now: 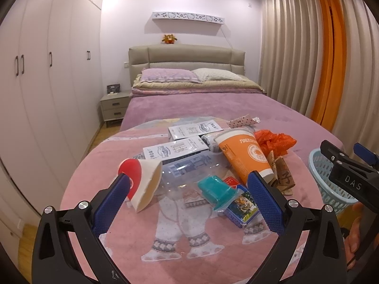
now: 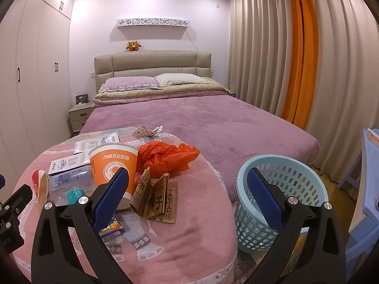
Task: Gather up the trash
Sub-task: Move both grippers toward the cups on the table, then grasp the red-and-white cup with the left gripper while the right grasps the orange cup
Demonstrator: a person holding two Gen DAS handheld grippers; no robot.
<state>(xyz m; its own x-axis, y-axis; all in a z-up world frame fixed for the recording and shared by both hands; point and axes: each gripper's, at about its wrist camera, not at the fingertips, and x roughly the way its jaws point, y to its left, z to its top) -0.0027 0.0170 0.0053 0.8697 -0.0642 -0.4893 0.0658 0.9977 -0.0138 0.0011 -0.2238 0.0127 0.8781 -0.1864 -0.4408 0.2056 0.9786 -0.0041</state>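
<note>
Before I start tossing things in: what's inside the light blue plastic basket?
The light blue perforated plastic basket shows only bare inner wall; the right gripper finger hides its bottom.

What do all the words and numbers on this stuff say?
"DAS": on the right gripper body.
"JOYOUNG", plus Chinese brand text: orange cup.
"975": tiger card box.
Brush-style Chinese characters: brown paper bag.
White boxes, clear bottle label: too small to read.
</note>
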